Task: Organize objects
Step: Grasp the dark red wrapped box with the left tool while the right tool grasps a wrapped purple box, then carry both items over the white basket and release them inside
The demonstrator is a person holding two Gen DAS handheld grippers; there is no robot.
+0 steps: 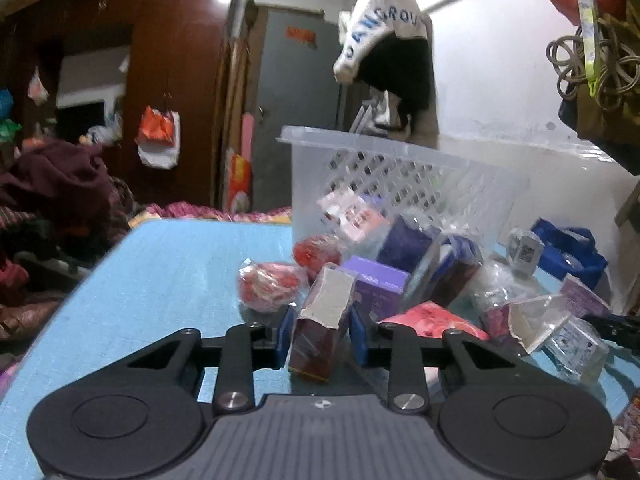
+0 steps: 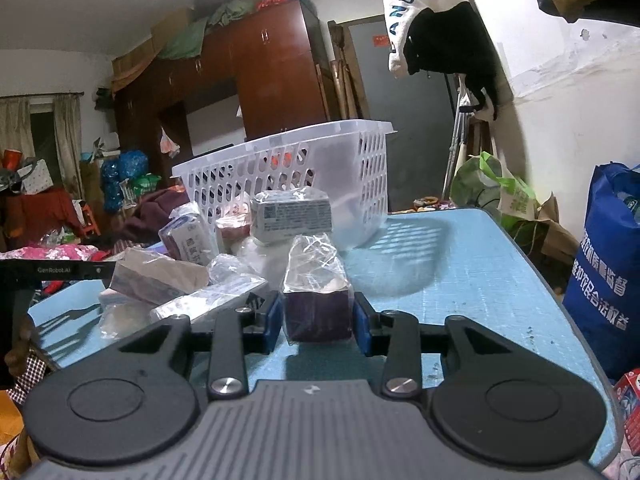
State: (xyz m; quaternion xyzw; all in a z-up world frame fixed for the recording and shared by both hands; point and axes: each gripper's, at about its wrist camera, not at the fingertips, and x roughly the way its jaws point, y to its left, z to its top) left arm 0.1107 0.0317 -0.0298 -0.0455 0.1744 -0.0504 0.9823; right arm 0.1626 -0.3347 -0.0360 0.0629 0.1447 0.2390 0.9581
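- We see a pale blue counter point(image 1: 168, 264) in a cluttered room, with a heap of small wrapped boxes and packets lying loose on it
- Behind the heap stands a white plastic basket point(image 2: 360, 160) with slotted walls; some items already show through its sides
- Our left gripper point(image 1: 320, 332) has its fingers point(image 1: 282, 330) closed on a dark red box point(image 1: 320, 320), which stands tilted at the near edge of the heap, its torn grey top flap open
- Our right gripper point(image 2: 316, 320) has its fingers point(image 2: 362, 326) closed on a purple box in clear wrap point(image 2: 316, 296), resting on the counter just in front of the basket
- We judge the step in hand to be the pickup: both boxes are gripped but not yet lifted
- Next, we would raise each box clear of its neighbours and over the basket rim before letting go; the loose wrap and the torn flap could slip or snag
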